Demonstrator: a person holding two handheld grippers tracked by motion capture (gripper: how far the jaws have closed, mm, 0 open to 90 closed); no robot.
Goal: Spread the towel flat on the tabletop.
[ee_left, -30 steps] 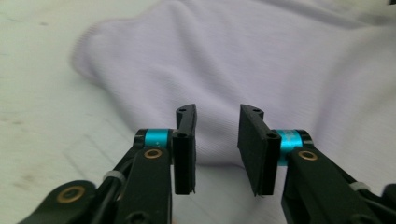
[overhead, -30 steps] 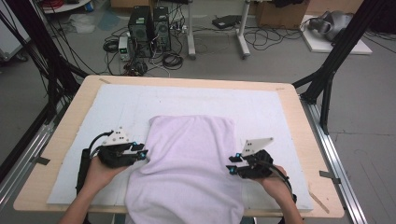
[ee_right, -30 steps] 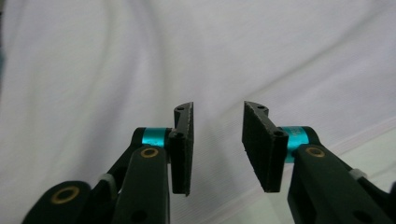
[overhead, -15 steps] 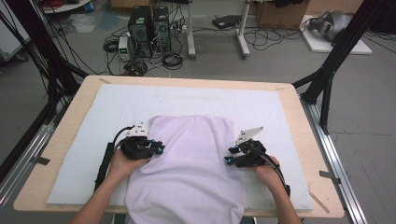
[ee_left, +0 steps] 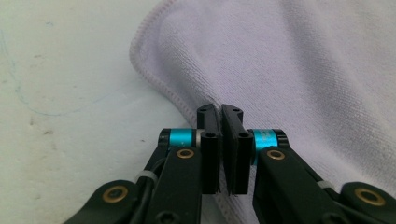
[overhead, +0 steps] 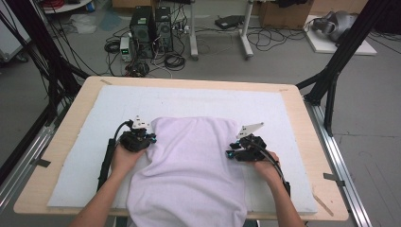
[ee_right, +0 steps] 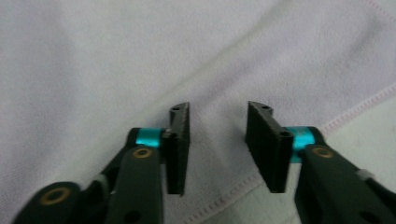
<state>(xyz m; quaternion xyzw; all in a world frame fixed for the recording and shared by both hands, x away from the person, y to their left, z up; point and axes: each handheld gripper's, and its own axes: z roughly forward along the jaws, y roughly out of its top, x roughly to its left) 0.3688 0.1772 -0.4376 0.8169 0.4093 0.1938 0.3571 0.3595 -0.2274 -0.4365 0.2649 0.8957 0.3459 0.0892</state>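
1. Towel (overhead: 191, 170), pale lilac terry, lies on the white mat (overhead: 198, 101). Its long axis runs from the far fold toward the person. The near end hangs past the table edge and is cut off at the bottom of the high view.
2. Far end of the towel is rounded and slightly humped. Whether it is doubled under there cannot be made out.
3. Left gripper (overhead: 152, 139) sits at the towel's left hem, near the far corner. In the left gripper view (ee_left: 220, 122) the jaws have just been closing and now stand together with barely a slit. The stitched hem runs down behind them, and whether cloth is pinched between the pads is hidden.
4. Right gripper (overhead: 229, 152) is at the towel's right hem. In the right gripper view (ee_right: 217, 122) the jaws have just been closing but stand clearly apart, narrow gap, hem and cloth lying below and between them, pads not pressing.
5. A hand (overhead: 124, 160) backs the left gripper, another (overhead: 265, 168) the right, cables trailing along the forearms.
6. Wooden table (overhead: 80, 101) frames the mat.
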